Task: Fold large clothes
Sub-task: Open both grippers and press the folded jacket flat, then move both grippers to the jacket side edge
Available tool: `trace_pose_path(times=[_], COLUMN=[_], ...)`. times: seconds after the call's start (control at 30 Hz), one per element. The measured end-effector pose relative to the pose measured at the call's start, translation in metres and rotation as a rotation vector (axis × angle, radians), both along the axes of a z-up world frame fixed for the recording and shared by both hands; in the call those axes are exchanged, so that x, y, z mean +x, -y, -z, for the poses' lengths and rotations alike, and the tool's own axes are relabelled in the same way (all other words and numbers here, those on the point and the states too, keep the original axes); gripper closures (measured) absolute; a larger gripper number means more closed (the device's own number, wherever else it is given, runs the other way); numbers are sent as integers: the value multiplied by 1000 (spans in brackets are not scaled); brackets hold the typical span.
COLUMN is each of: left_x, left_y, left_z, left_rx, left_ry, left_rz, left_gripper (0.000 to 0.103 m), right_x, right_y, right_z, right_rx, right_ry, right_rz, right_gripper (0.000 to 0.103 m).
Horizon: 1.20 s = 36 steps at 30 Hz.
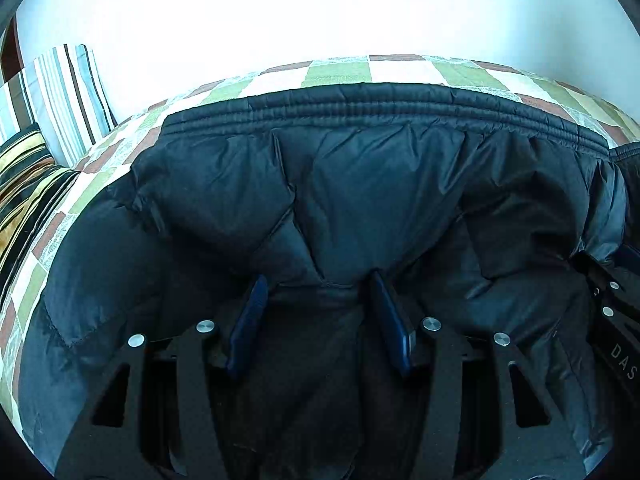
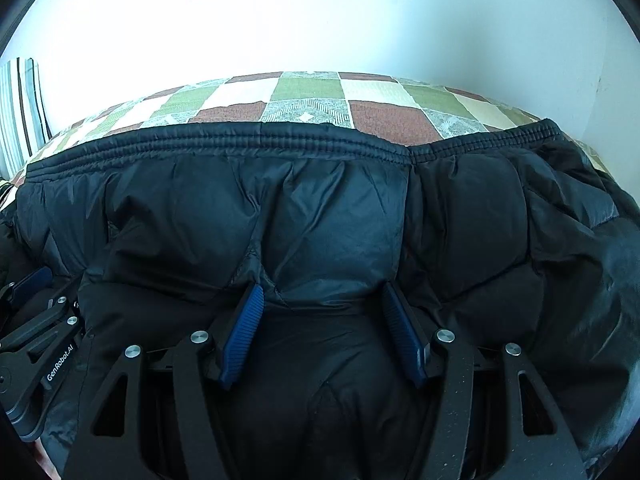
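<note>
A large black puffer jacket [image 1: 360, 184] lies spread on a checked bedspread [image 1: 340, 70], its ribbed hem [image 1: 380, 106] toward the far wall. It fills the right wrist view too [image 2: 320, 208], hem [image 2: 280, 142] at the far side. My left gripper [image 1: 320, 280] is open, its blue pads [image 1: 250, 320] pressed against a bulging fold of the jacket, with fabric between them. My right gripper [image 2: 320, 292] is open the same way, blue pads [image 2: 242, 336] apart with jacket fabric between them. Each gripper shows at the edge of the other's view: the left one [image 2: 32, 284], the right one [image 1: 616, 280].
The bedspread [image 2: 308, 96] has green, white and brown squares and ends at a white wall [image 1: 320, 8]. Striped pillows [image 1: 68, 92] and a dark striped cushion [image 1: 28, 184] lie at the left. A wall corner [image 2: 596, 80] stands at the right.
</note>
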State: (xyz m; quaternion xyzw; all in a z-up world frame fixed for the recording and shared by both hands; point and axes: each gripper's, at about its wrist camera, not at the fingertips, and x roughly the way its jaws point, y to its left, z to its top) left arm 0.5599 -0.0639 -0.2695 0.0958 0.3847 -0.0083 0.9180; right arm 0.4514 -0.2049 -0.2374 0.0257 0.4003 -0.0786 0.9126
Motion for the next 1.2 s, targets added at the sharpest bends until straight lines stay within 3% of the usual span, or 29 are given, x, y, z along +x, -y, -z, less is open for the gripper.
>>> trace_pose_path(times=[0.2,0.43,0.7,0.93,1.07,1.2], left_x=[0,-13,-66,-74,-70,-67], left_y=[-1,-17,-102,-174,-186,-181], left_z=[-9,-35,-74,-64,-53,-42], left_rx=[-8,-51,-78,-94,-149,-142], left_ry=[-10,-30,35,-22,-71,-95], left_rz=[-5,33,3,-31,-2,18], left_gripper=[47,24,14,14,13,11], right_x=[-3,-29,-91,-119,-119,-113], right_y=[0,8,66,153,169,170], right_z=[-5,-42,-81,-65,-46,-27], right_rx=[4,41,42,145,221,216], right_ry=[0,55,92,14,-26,-66], right_rz=[1,4,-6,86,83,74], right_gripper=[40,26,21,21,21,18])
